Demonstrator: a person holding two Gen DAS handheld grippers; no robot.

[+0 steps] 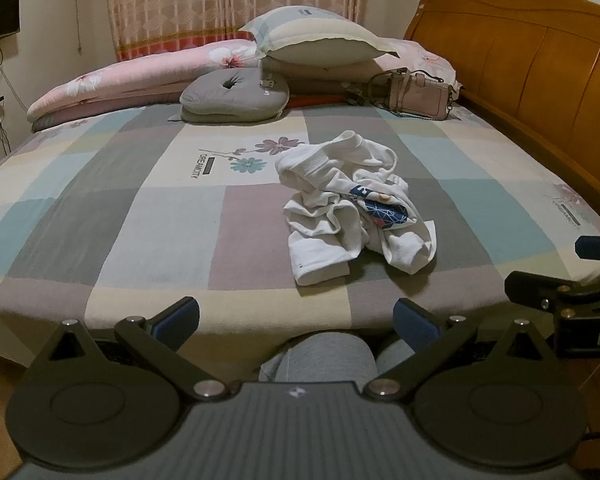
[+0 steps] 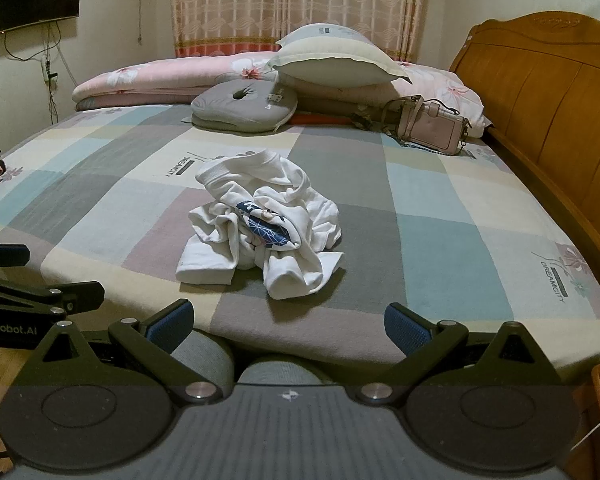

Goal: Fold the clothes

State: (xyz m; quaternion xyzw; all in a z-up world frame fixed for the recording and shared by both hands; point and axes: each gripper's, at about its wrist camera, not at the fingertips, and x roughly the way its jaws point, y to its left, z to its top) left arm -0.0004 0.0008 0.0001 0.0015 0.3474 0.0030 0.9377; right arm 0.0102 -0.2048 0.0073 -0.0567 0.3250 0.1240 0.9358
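Crumpled white garment on the bed; both grippers wide apart and empty.

Left wrist view: the left gripper [image 1: 296,320] hangs at the near edge of the checked bed sheet [image 1: 140,208], jaws spread wide, nothing between them. The white garment [image 1: 354,208] lies bunched, right of centre, well beyond the fingertips.
Right wrist view: the right gripper [image 2: 288,326] also stands wide and empty; the garment [image 2: 260,220] lies heaped, left of centre. A pink handbag [image 2: 432,126] rests far right, near the wooden headboard [image 2: 548,92].
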